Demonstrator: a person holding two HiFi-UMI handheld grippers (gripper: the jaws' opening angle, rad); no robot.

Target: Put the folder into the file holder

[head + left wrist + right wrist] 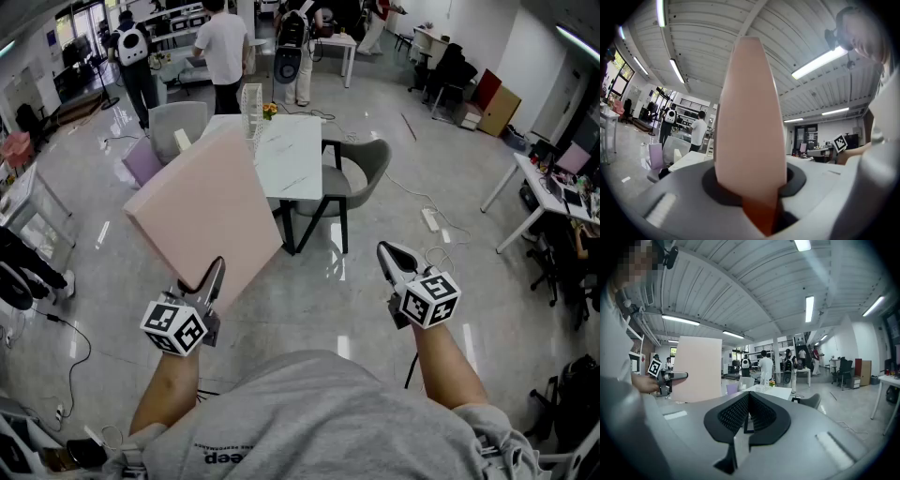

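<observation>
A large pale pink folder (202,211) is held up in the air, tilted, in front of me. My left gripper (214,274) is shut on its near lower edge. In the left gripper view the folder (749,117) stands edge-on between the jaws of that gripper (757,190) and fills the middle. The white wire file holder (251,108) stands on the far part of a white table (295,164), well beyond the folder. My right gripper (394,258) hangs to the right, shut and with nothing in it. From the right gripper (746,404) I see the folder (696,369) and the holder (764,379).
Grey chairs stand at the table's right (364,161) and left (178,122). A purple bag (142,159) sits by the left chair. Several people (223,47) stand behind the table. Desks line the right wall (553,192). A power strip and cable (431,220) lie on the floor.
</observation>
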